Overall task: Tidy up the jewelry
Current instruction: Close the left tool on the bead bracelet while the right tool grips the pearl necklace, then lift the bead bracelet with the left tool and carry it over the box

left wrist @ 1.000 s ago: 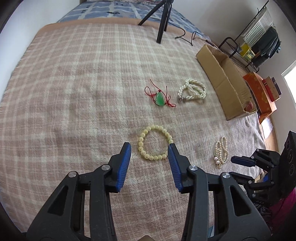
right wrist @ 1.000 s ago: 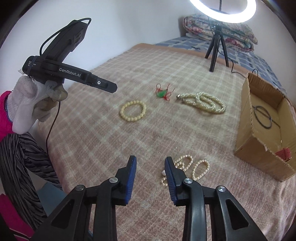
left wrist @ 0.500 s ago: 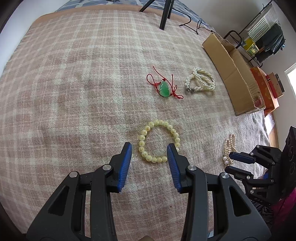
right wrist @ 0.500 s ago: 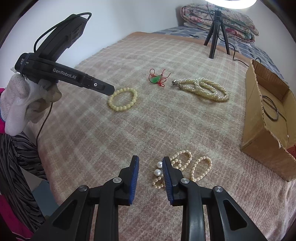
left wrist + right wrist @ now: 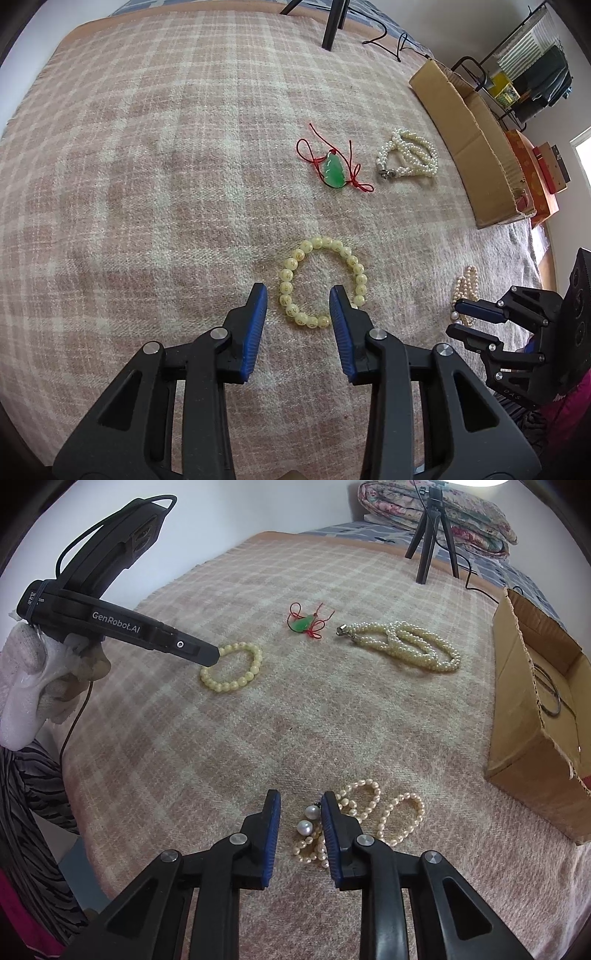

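A yellow bead bracelet (image 5: 322,281) lies on the plaid blanket; my left gripper (image 5: 297,300) is open over its near edge, one finger outside and one inside the ring. It also shows in the right wrist view (image 5: 233,667). My right gripper (image 5: 300,804) is open over the near end of a pink pearl strand (image 5: 369,818) with two big white pearls between the jaws; this gripper shows in the left wrist view (image 5: 456,317). A green pendant on red cord (image 5: 334,170) and a white pearl necklace (image 5: 408,157) lie farther off.
An open cardboard box (image 5: 535,709) with a dark ring inside stands at the right edge of the bed. A tripod (image 5: 432,542) stands at the far end near folded bedding. A rack with clothes (image 5: 532,74) stands beyond the bed.
Both grippers have moved forward and down toward the blanket. The left one now straddles the yellow bracelet's near edge; the right one now reaches the pink pearl strand.
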Action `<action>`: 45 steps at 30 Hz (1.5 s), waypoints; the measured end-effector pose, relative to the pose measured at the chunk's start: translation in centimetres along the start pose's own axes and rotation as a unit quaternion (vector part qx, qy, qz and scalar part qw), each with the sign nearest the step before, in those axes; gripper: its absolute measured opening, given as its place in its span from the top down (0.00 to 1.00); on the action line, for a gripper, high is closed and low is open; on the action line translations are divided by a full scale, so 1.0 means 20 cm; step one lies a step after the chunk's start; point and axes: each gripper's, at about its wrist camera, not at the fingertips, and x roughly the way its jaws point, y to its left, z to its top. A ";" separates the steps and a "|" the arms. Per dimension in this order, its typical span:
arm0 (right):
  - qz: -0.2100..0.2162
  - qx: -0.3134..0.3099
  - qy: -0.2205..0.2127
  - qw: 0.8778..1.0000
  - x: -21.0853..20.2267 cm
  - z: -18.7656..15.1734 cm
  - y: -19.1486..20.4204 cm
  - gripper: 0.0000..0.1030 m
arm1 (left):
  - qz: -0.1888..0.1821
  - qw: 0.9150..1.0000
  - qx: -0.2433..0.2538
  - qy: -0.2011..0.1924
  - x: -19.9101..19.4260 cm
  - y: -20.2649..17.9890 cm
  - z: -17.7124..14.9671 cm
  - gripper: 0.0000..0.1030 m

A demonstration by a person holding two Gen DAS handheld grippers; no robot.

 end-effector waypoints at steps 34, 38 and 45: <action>-0.017 -0.014 -0.001 1.000 0.01 0.03 0.03 0.93 | 0.061 0.998 0.026 -0.010 0.13 -0.06 0.06 0.95; -0.019 -0.015 -0.009 1.000 -0.01 0.05 0.04 0.93 | 0.055 0.998 0.023 -0.022 0.07 -0.06 0.05 0.95; -0.017 -0.002 -0.034 0.999 -0.09 0.07 0.03 0.93 | 0.035 0.997 0.029 -0.062 -0.10 -0.13 0.07 0.95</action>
